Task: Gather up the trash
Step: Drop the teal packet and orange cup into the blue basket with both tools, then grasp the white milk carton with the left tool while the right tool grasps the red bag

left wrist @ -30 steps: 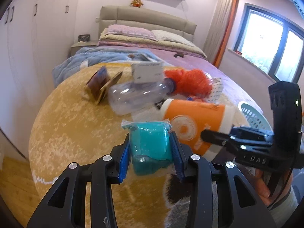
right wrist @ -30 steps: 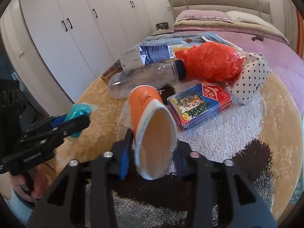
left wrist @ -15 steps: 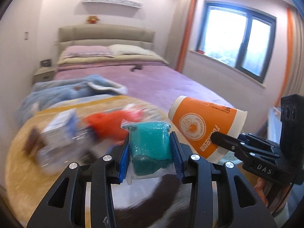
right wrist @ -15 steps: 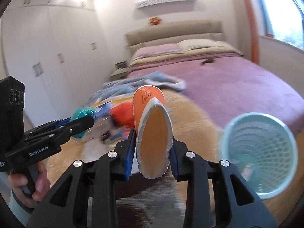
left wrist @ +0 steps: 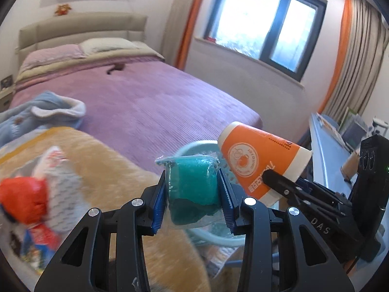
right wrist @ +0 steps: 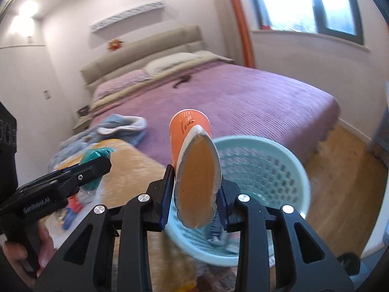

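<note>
My left gripper (left wrist: 193, 196) is shut on a teal packet in clear wrap (left wrist: 192, 189). It hangs in front of the pale teal mesh trash basket (left wrist: 218, 238). My right gripper (right wrist: 194, 202) is shut on an orange paper cup (right wrist: 197, 170), squeezed flat at its mouth, over the near rim of the basket (right wrist: 267, 170). The cup (left wrist: 260, 163) also shows to the right in the left wrist view. The left gripper and its packet (right wrist: 94, 155) show at the left of the right wrist view.
A yellow round rug (left wrist: 92, 160) carries an orange-red bag (left wrist: 22, 202) and other litter at the left. The purple bed (left wrist: 150, 97) lies behind, with a blue garment (left wrist: 36, 119). A window (left wrist: 262, 24) and a desk (left wrist: 325, 146) are at the right.
Both grippers have swung right from the litter pile on the rug toward the basket, keeping hold of the packet and the cup. The basket is now close in front of both.
</note>
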Demonstrator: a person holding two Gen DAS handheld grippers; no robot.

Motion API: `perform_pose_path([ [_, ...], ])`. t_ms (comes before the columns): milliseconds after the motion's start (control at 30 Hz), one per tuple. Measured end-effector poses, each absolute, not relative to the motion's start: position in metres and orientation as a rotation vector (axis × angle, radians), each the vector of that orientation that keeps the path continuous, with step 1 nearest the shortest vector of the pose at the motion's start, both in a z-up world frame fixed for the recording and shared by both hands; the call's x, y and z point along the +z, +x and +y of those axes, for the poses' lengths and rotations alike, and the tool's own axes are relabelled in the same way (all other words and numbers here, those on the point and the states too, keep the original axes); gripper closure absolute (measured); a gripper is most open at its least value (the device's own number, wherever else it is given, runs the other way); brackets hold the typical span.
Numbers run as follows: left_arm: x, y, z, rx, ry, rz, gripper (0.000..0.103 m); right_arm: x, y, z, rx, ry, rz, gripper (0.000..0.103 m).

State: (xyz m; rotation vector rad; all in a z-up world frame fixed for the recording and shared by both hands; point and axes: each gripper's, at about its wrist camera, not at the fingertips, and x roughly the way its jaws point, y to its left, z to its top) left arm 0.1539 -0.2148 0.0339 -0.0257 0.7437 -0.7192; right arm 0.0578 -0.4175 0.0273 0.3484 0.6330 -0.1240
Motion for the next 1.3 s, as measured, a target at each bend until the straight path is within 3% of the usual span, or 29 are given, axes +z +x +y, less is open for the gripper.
perform_pose_path([
  [333,-0.018,0.175,-0.274,-0.755,0.041,0.867,0.064,-0.023,0.075,-0.463,-0.263,0.45,0.774,0.069],
  [500,-0.019,0.175,-0.275,-0.766,0.026,0.868,0.036,-0.035,0.076,-0.474,-0.282,0.487,0.794,0.063],
  [567,-0.016,0.172,-0.269,-0.77,0.018,0.857,0.032,-0.038,0.077,-0.477,-0.28,0.497,0.796,0.062],
  [1300,0.069,0.119,-0.109,-0.593,-0.131,0.635,0.032,0.028,0.072,-0.367,-0.055,0.346,0.694,0.059],
])
